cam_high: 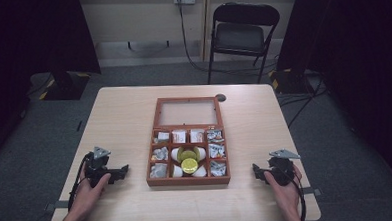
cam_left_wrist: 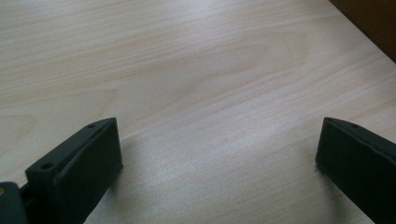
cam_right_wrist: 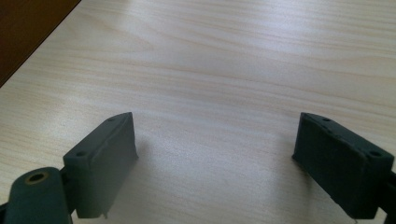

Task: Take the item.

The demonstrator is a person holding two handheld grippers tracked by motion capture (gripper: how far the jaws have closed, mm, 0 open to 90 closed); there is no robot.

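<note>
Both hands rest on the desk (cam_high: 124,113) with nothing held: the left tongs (cam_high: 117,173) sit at about 9 o'clock of the wooden compartment box (cam_high: 189,180), the right tongs (cam_high: 257,172) at about 3 o'clock, each well apart from it. In both gripper views the jaws stand wide with only bare wood grain between them. The box lies mid-desk, its glass lid (cam_high: 188,112) laid back toward 12 o'clock, with small wrapped packets (cam_high: 216,150) in the outer cells and white capsules with gold tops (cam_high: 189,165) in the middle. To begin well, the nearer tongs should probably travel inward over the box wall, come down from above into one cell, and close on a single item without nudging its neighbours.
</note>
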